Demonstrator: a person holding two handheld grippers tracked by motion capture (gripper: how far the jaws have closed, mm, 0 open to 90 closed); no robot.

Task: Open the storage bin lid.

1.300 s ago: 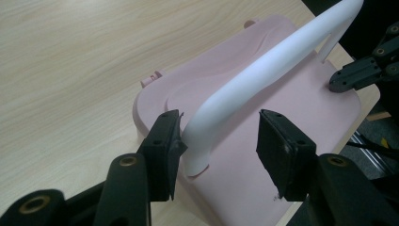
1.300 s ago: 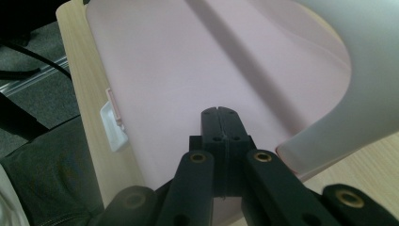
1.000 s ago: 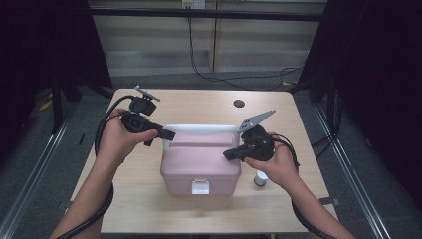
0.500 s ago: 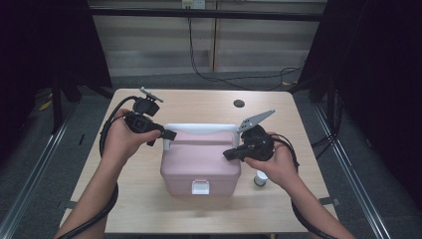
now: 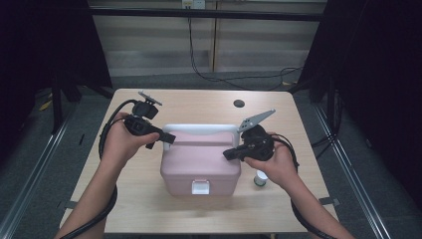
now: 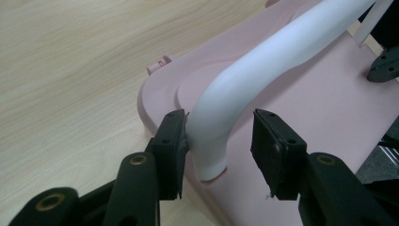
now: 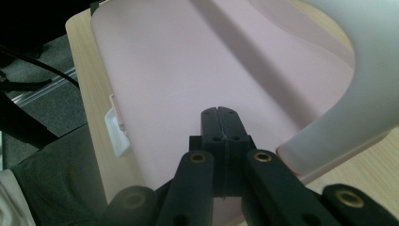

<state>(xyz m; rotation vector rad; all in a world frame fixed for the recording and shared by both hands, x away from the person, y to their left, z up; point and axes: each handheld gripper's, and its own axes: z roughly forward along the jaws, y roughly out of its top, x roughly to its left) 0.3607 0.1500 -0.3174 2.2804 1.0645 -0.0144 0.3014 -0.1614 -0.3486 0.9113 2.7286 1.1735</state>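
On the pink box (image 5: 199, 164), left gripper (image 6: 219, 141) half-open astride white handle (image 6: 263, 66), perhaps touching; right gripper (image 7: 220, 117) closed.

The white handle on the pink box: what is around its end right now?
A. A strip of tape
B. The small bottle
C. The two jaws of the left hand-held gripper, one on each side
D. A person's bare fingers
C: in the left gripper view the left hand-held gripper has a black jaw on either side of the white handle where it meets the pink box.
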